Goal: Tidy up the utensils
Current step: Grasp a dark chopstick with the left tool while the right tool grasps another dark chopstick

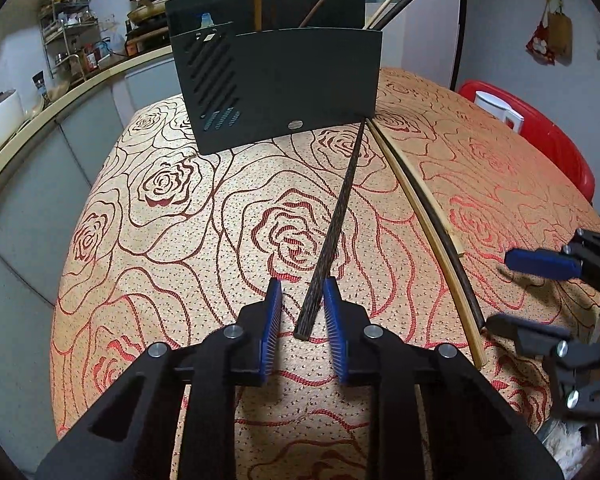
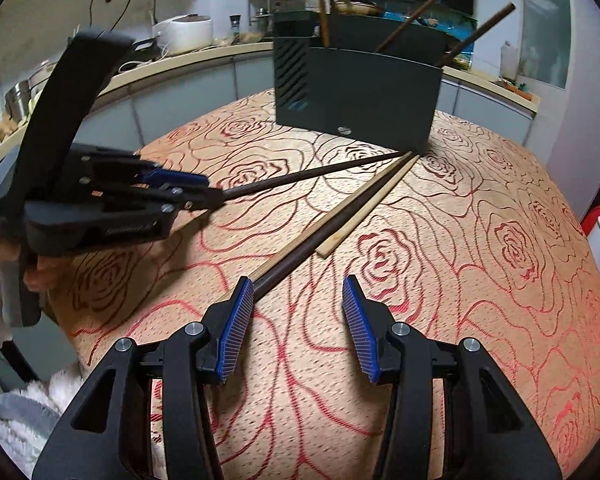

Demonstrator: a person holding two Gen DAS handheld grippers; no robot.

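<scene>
I see a dark grey rectangular utensil holder with slanted vent slots in one side [image 1: 276, 88] standing upright at the far end of the table, on a beige tablecloth patterned with red rose outlines [image 1: 180, 240]. Several chopsticks stand in the holder, leaning out above its rim: dark brown ones [image 2: 410, 20] and one pale bamboo stick [image 1: 388, 2]; I cannot tell which compartment each occupies. Three chopsticks lie loose on the cloth in front of the holder. A dark speckled chopstick [image 1: 336, 216] lies with its far tip close to the holder's base and its near end between the blue ribbed pads of my left gripper [image 1: 302, 304]. That claw stands narrow; the right pad [image 1: 334, 308] touches the stick, and a sliver of gap shows at the left pad, so I do not record a firm hold. A pale bamboo chopstick [image 1: 428, 216] and a plain dark brown chopstick [image 1: 452, 248] lie side by side, touching, to the right of the speckled one. My right gripper [image 2: 298, 304] stands moderately wide with nothing between its pads; its left pad sits just beside the near end of the brown stick.
</scene>
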